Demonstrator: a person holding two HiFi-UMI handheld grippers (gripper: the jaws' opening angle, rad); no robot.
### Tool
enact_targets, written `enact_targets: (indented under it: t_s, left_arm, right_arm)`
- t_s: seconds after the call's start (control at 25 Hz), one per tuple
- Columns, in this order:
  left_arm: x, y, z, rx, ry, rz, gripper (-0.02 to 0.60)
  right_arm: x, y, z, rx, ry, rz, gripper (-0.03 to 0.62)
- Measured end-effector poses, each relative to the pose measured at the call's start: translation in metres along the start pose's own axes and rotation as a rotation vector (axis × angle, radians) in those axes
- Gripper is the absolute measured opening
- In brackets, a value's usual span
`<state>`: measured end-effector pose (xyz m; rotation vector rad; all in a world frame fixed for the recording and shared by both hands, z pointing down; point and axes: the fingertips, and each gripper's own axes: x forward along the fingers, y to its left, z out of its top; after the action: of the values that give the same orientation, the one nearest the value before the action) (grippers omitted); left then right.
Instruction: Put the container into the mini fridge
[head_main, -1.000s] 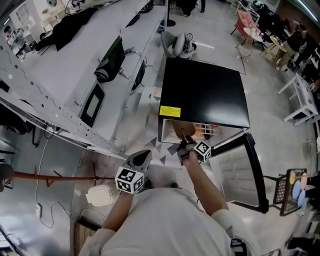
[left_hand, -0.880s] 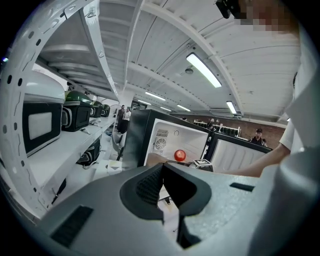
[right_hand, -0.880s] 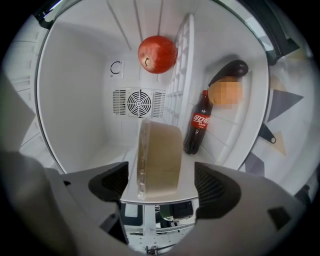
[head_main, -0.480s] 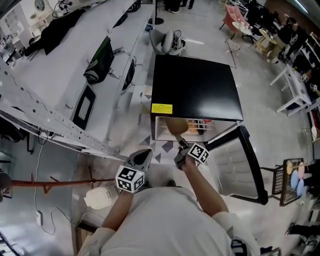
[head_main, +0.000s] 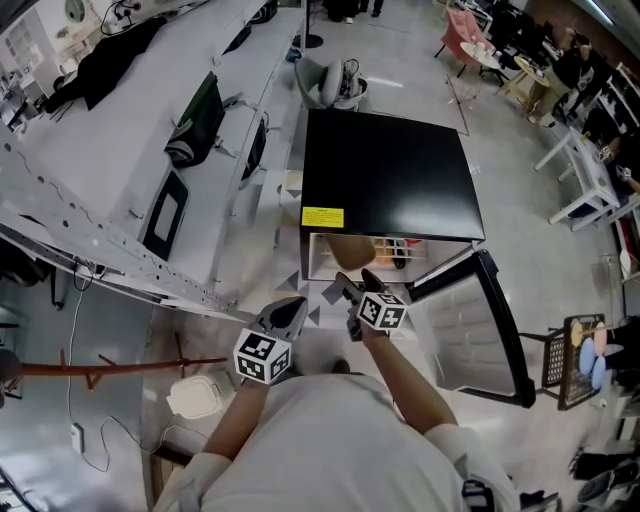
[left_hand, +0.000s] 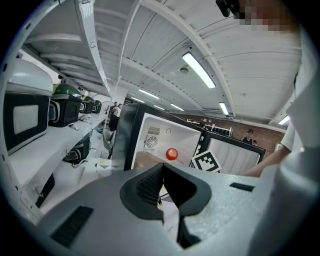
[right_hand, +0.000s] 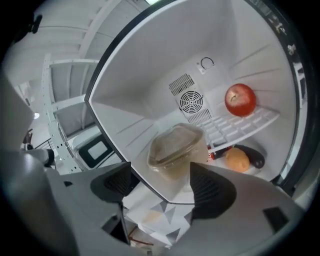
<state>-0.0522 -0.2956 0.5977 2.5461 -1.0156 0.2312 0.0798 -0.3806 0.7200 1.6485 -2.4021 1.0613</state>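
On the floor in the head view stands one black mini fridge (head_main: 390, 175), its single door (head_main: 480, 320) swung open to the right. One container (head_main: 350, 248) sits inside at the left of the near opening. Two grippers are held just in front: the left gripper (head_main: 285, 316) lower left, apart from the fridge, and the right gripper (head_main: 358, 288) close before the opening, its jaws spread.

In the left gripper view, the left gripper (left_hand: 163, 172) has its jaws together at the tips with nothing between them. Beyond them show the open fridge and one red apple (left_hand: 171, 154).

In the right gripper view, the right gripper (right_hand: 165, 187) has its jaws wide apart; they have just been closing slightly, and they grip nothing. The clear lidded container (right_hand: 176, 150) rests on the fridge floor beyond the pads, untouched. One apple (right_hand: 240, 100) lies on the wire shelf (right_hand: 240, 127) at the right, with one orange (right_hand: 237, 160) beneath it
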Motion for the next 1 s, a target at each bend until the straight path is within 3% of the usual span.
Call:
enact_targets:
  t_s: [0.44, 1.0]
  left_arm:
    - [-0.007, 0.019, 0.005, -0.013, -0.018, 0.044, 0.005]
    - [-0.007, 0.027, 0.008, -0.016, -0.019, 0.068, 0.005]
  right_arm:
    - [0.022, 0.012, 0.003, -0.19, 0.048, -0.013, 0.371]
    - [0.046, 0.014, 0.013, -0.339, 0.096, 0.011, 0.294]
